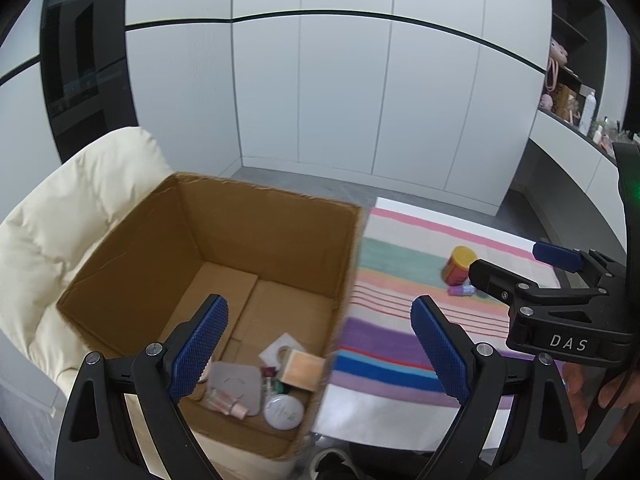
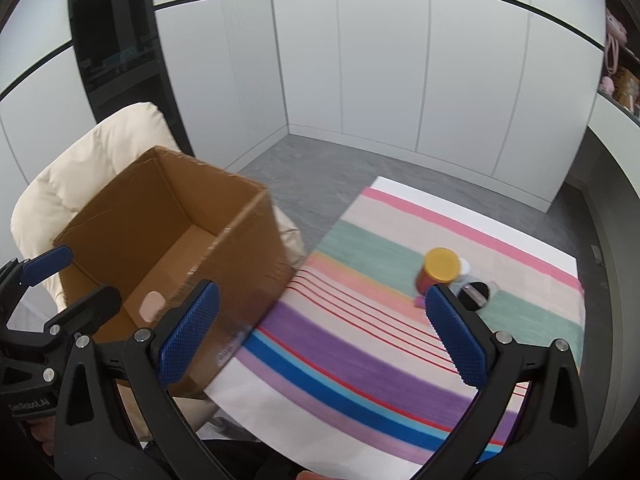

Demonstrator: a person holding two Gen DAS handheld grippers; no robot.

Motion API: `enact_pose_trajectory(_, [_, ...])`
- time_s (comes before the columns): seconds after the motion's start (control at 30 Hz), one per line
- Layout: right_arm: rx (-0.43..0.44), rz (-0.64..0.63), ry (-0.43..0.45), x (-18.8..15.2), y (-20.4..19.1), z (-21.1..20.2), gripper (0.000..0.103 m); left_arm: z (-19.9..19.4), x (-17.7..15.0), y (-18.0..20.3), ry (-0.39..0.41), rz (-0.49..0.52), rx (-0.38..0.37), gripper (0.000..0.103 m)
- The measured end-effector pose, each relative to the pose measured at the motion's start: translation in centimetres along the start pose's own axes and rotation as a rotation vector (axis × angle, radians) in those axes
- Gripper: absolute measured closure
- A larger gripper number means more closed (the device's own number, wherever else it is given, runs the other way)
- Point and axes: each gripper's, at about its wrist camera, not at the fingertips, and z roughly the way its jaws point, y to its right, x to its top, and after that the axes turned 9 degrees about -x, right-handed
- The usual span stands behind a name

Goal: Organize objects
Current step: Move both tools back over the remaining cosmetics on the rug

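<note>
Cosmetics and small packets lie loose on the floor of the open cardboard box (image 1: 208,240), low in the left wrist view: a round white compact (image 1: 283,411), a pale pink tube (image 1: 228,403), a grey flat pouch (image 1: 236,384) and a small tan carton (image 1: 302,369), all clustered at the near right corner of the box. Framing them, the left gripper (image 1: 318,350) has its jaws released and spread wide, blue dimpled pads on black plastic arms, with nothing between them. The right gripper (image 2: 320,334) is likewise wide apart and empty; its black body, lettered DAS, also enters the right edge of the left wrist view.

To the right of the box spreads a striped cloth (image 2: 360,340) covering the desk, in soft bands of purple, blue, red, peach, teal and pink. Farther along it, in the teal band, stand a cylindrical jar with a yellow lid (image 2: 438,270), a small lilac item (image 1: 464,290) touching its base and a round black-faced object (image 2: 475,293) just beside.

Behind the box sits a puffy cream cushion (image 1: 80,208). Beyond lie grey stone-like floor (image 2: 320,176), smooth white cabinet panels (image 1: 340,92) and cluttered dark shelves (image 1: 568,92) at upper right.
</note>
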Motion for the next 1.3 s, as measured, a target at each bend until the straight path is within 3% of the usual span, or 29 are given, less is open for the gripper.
enact_pose_trajectory(1.3, [-0.196, 0.124, -0.014, -4.2, 15.0, -2.8, 0.0, 4.6, 1.1, 15.0, -0.048, 0.17, -0.193, 0.01])
